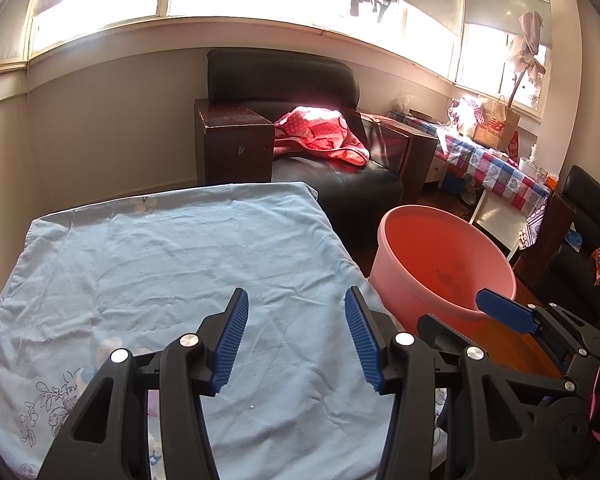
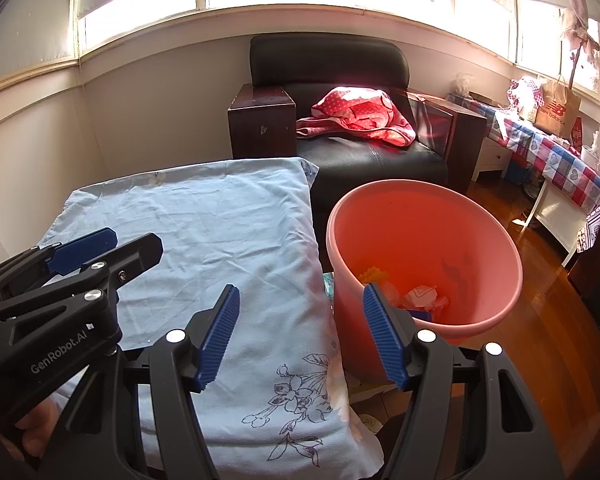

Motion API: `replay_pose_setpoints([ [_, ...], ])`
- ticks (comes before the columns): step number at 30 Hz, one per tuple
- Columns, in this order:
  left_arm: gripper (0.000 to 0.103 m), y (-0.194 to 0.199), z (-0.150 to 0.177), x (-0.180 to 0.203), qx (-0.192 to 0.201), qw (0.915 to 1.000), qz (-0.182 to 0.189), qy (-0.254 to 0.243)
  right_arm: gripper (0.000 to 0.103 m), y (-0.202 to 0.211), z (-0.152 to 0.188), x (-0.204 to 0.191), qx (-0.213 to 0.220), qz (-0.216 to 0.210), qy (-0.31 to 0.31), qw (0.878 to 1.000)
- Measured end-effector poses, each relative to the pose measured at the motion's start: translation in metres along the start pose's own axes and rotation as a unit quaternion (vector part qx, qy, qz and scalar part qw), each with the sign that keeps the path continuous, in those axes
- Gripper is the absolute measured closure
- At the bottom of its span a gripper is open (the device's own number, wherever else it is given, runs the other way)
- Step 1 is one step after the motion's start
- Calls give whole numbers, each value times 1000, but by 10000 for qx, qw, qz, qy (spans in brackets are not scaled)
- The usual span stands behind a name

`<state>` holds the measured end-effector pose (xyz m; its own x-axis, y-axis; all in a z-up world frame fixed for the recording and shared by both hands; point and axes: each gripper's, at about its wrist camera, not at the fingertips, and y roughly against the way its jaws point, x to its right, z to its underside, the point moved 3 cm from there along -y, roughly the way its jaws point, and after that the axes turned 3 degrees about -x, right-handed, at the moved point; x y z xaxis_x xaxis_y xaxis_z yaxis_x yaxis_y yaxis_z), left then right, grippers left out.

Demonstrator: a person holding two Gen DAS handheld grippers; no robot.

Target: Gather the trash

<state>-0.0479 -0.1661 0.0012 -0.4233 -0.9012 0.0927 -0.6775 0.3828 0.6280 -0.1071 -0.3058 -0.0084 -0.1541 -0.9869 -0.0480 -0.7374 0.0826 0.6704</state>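
Note:
A pink plastic bin [image 1: 396, 276] [image 2: 484, 248] stands on the floor at the right edge of a table covered with a light blue cloth [image 1: 172, 264] [image 2: 220, 224]. In the right wrist view, crumpled trash [image 2: 420, 296] lies at the bin's bottom: white and red wrappers and a yellow piece. My left gripper [image 1: 296, 336] is open and empty above the cloth. My right gripper [image 2: 300, 332] is open and empty, straddling the cloth's edge and the bin's near rim. Each gripper shows in the other's view: right [image 1: 476, 312], left [image 2: 120, 244].
A black armchair [image 1: 300, 128] [image 2: 340, 112] with a red cloth [image 1: 324, 132] [image 2: 360, 116] on its seat stands behind the table. A side table with a checked cover [image 1: 496, 168] [image 2: 560, 152] holds a paper bag and clutter at the right. Wooden floor lies right of the bin.

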Motion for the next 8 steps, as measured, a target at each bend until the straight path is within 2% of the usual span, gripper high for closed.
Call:
replay_pose_setpoints([
  [8, 53, -2, 0, -2, -37, 10000, -15, 3, 38, -2, -1, -1, -19, -7, 24, 10000],
])
